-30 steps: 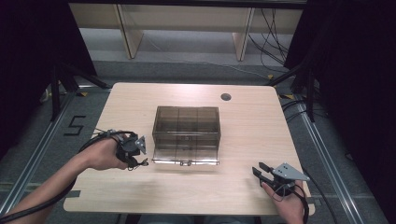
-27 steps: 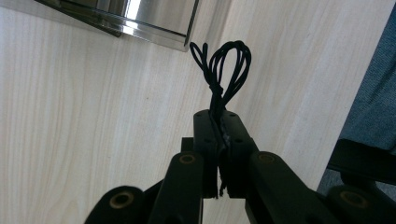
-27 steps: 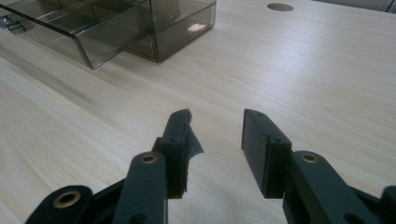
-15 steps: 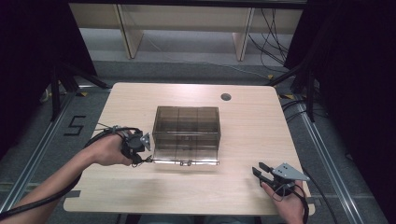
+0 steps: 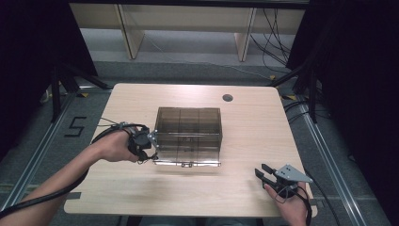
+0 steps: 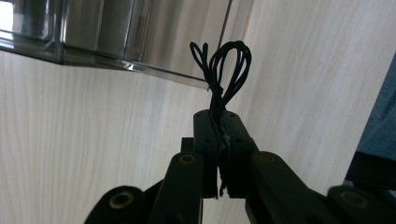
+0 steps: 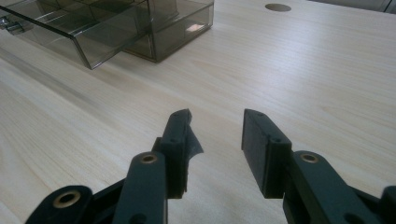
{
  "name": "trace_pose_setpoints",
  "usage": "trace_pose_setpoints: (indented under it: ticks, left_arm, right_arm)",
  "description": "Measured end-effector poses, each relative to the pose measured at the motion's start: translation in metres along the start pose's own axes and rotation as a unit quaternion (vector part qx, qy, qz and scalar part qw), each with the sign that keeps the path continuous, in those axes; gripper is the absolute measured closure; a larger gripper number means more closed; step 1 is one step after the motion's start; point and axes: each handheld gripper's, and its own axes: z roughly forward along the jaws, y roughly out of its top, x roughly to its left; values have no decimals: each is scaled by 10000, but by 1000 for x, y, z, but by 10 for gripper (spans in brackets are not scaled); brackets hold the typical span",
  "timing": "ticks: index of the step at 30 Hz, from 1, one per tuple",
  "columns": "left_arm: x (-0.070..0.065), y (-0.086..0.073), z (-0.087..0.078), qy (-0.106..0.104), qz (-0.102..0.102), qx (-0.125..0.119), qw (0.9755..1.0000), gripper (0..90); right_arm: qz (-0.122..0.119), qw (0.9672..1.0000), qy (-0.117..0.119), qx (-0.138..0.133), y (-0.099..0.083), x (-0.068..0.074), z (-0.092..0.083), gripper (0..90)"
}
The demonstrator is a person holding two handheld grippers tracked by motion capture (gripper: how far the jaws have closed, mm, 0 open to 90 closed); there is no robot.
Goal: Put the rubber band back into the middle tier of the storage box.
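Note:
A smoky clear plastic organizer box with inner compartments stands mid-table, its drawer pulled out toward the person. My left gripper hovers at the box's left side, near the drawer's left corner. It is shut on a bundle of thin black looped cord, whose loops stick out past the fingertips toward the box corner. My right gripper rests low near the front right of the table, open with nothing between its fingers. The box lies far off to its left.
A round cable hole sits at the table's back right. The table's front edge is close to my right gripper. Wooden shelving stands behind the table, with cables on the floor at the right.
My left gripper has moved right and slightly away from the person, closing in on the box's left side. The right gripper has stayed put.

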Motion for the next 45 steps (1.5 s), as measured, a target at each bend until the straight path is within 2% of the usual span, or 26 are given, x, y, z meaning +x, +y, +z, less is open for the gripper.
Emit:
trace_pose_setpoints:
  ticks: [10, 12, 13, 19, 20, 21, 22, 23, 28, 29, 31, 32, 37, 38, 45]
  left_arm:
    - [5, 14, 2, 10, 97, -19, 10000, 859]
    - [6, 16, 2, 32, 116, -27, 9999, 859]
    - [7, 17, 2, 32, 130, -22, 9999, 860]
    - [10, 21, 2, 50, 150, -7, 9999, 859]
    - [10, 23, 3, 60, 147, -11, 9999, 859]
    - [10, 23, 3, 60, 147, -11, 9999, 859]
    - [11, 24, 3, 59, 141, -13, 9999, 859]
    - [11, 24, 3, 59, 141, -13, 9999, 860]
    - [12, 28, 4, 50, 82, -18, 10000, 859]
    - [13, 29, 4, 81, 145, -9, 9999, 860]
    - [13, 31, 5, 45, 102, -4, 9999, 860]
    - [15, 32, 4, 91, 189, -2, 9998, 859]
    - [16, 35, 6, 98, 165, -4, 9998, 859]
    - [16, 35, 6, 98, 165, -4, 9998, 859]
    - [17, 40, 12, 45, 153, 8, 9999, 859]
  right_arm:
    - [24, 10000, -33, -20, -1, -2, -2, 628]
    - [200, 9998, -64, 25, -1, 1, -3, 628]
    - [54, 10000, -28, 24, 0, -2, -3, 628]
    - [-51, 10000, -24, -34, 0, -2, -1, 628]
    - [-1, 10000, -36, -28, 0, -2, -2, 628]
    - [200, 9998, -65, 42, -1, 2, -3, 628]
    - [6, 10000, -34, -26, -1, -2, -2, 628]
    - [4, 10000, -35, -25, -1, -2, -2, 628]
    - [15, 10000, -30, -22, 0, -2, -2, 628]
    - [12, 10000, -31, -23, 0, -2, -2, 628]
    - [-2, 10000, -40, -28, 0, -2, -2, 628]
    - [-4, 10000, -27, -19, 0, -2, -2, 628]
    - [13, 10000, -18, -6, 0, -2, -1, 628]
    - [218, 9997, -64, 58, 0, 2, -2, 628]
    - [158, 9999, -39, 46, -1, 1, -2, 627]
